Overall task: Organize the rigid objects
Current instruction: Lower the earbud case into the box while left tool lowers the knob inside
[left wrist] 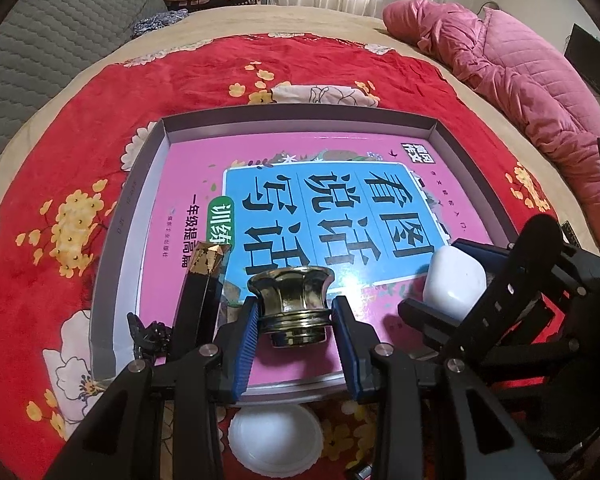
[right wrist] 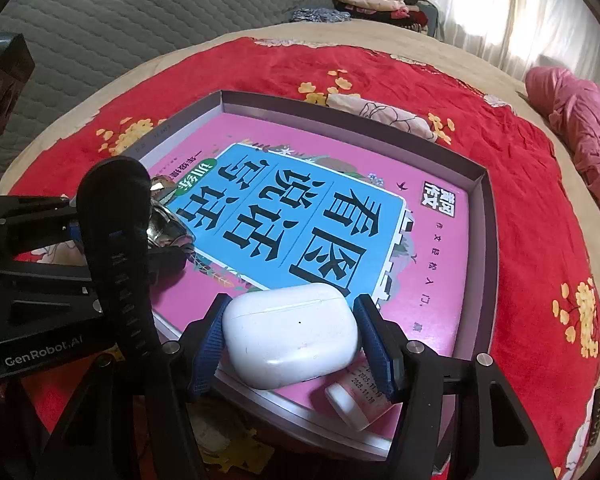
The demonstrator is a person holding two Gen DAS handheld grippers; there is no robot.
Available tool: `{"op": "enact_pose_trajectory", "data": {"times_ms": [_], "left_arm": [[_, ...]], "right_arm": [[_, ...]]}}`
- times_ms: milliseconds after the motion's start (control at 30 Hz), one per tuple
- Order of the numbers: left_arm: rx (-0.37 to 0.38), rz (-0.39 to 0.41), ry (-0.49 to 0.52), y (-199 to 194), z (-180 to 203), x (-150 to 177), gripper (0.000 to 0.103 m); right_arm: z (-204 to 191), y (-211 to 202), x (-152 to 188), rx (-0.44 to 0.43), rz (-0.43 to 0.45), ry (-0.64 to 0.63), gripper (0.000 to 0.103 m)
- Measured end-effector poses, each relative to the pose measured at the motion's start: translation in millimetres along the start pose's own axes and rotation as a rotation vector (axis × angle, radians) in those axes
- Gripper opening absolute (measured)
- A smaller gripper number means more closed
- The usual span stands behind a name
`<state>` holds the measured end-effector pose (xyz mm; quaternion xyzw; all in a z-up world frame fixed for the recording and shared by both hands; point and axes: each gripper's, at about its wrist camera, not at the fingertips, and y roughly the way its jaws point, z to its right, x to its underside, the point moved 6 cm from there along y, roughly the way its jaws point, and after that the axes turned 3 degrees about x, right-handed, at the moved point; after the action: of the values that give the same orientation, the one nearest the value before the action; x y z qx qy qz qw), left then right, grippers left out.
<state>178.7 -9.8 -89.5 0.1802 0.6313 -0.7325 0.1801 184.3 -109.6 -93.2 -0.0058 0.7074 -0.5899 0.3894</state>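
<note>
A shallow grey box (left wrist: 300, 114) lies on a red flowered bedspread with a pink and blue book (left wrist: 180, 184) flat inside it. My left gripper (left wrist: 296, 308) is shut on a brass fluted cap (left wrist: 292, 292), held just above the book's near edge. My right gripper (right wrist: 292, 312) is shut on a white earbud case (right wrist: 292, 332) over the box's (right wrist: 486, 240) near rim. In the left wrist view that case (left wrist: 456, 276) and the right gripper (left wrist: 444, 280) show at the right. The brass cap (right wrist: 166, 226) shows at the left of the right wrist view.
A black stick with a gold tip (left wrist: 206, 280) and a black hair clip (left wrist: 152, 336) lie in the box's near left corner. A small white and pink bottle (right wrist: 352, 400) lies under the case. A white round lid (left wrist: 276, 444) sits on the bedspread. A black holed strap (right wrist: 116, 248) stands between the grippers.
</note>
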Motion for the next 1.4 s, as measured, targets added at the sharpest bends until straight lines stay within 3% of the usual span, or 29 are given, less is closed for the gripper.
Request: {"op": "enact_pose_trajectory", "data": {"times_ms": [1400], "left_arm": [[-0.011, -0.012, -0.009, 2.5, -4.1, -2.1, 0.037]], "right_arm": [[-7.0, -4.4, -1.0, -0.030, 0.005, -0.023, 0.065]]}}
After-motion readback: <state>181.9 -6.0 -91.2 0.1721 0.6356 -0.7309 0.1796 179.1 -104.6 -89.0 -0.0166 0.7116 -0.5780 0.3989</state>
